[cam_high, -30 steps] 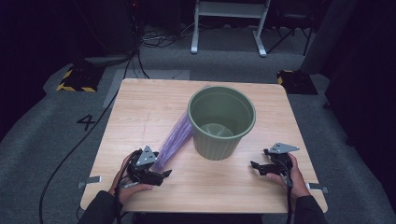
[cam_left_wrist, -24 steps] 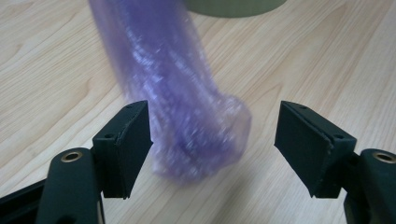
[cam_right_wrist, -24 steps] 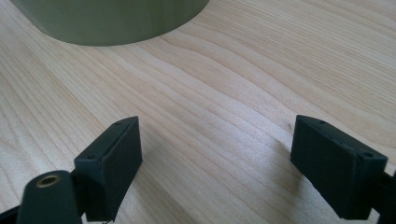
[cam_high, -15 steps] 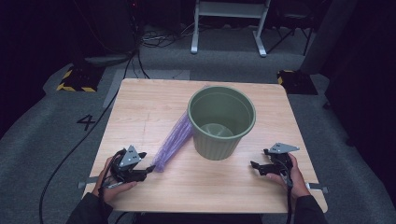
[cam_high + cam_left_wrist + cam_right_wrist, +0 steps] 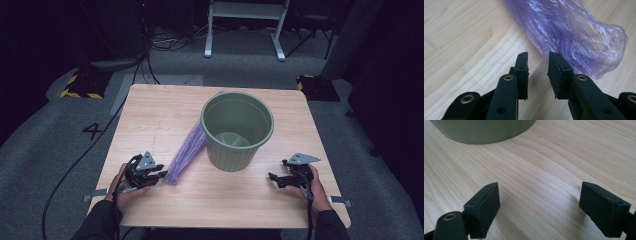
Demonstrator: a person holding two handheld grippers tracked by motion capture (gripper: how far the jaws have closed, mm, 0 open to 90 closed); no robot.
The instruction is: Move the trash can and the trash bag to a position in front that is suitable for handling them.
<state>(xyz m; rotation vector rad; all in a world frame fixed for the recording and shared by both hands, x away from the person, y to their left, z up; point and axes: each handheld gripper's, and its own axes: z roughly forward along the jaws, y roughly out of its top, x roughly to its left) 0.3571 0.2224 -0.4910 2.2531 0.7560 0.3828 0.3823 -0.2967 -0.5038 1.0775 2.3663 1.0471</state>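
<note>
While the purple plastic bag [image 5: 186, 152] lies at lower centre-left against the green bin [image 5: 237, 131] | left gripper [image 5: 537, 65] narrowing, nothing pinched | film looks light, limp, slippery — pinch its bunched near end | right gripper [image 5: 539, 205] wide, idle.

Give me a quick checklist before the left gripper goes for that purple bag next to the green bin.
1. Purple bag lies flat on the table: ok.
2. Left gripper holds the bag: not ok; its jaws have just been closing, nothing is between them, and the bag lies just beyond the tips.
3. Right gripper free, jaws wide apart: ok.
4. Green bin upright: ok.
5. Bag's far end clear of the bin: cannot tell.
</note>
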